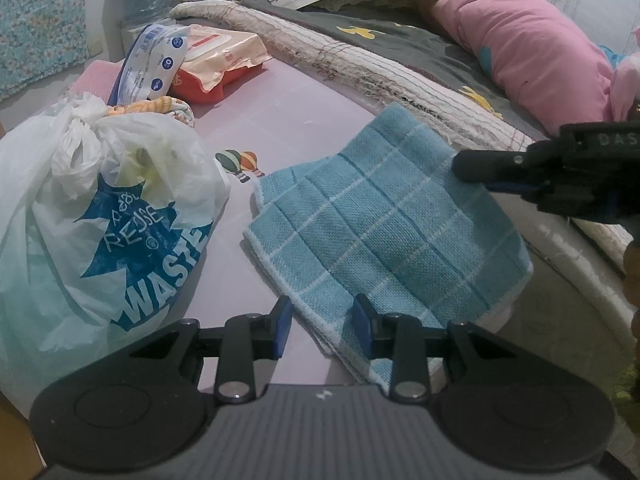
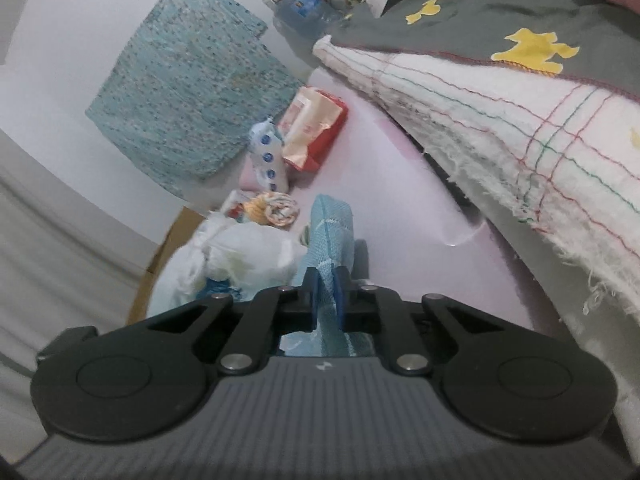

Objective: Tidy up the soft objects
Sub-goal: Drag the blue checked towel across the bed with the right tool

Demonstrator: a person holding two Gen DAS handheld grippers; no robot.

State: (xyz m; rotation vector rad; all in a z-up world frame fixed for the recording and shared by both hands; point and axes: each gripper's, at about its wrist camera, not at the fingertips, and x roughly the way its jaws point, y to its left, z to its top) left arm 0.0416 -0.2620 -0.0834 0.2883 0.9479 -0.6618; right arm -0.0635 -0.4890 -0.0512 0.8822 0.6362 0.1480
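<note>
A folded light-blue checked cloth [image 1: 384,232] lies on the pale pink table top [image 1: 280,120]. My left gripper [image 1: 322,326] is open, its blue-padded fingers either side of the cloth's near corner. My right gripper [image 1: 464,168] comes in from the right and is shut on the cloth's far right edge, lifting it slightly. In the right wrist view the right gripper [image 2: 326,292] pinches the blue cloth [image 2: 332,224] between its pads.
A tied white plastic bag [image 1: 100,216] printed "WASTE" stands at the left. Behind it are a rolled striped cloth [image 1: 172,108], a blue-white packet [image 1: 156,60] and an orange wipes pack [image 1: 216,64]. A bed with a fringed blanket [image 1: 360,64] and a pink pillow [image 1: 536,48] borders the right.
</note>
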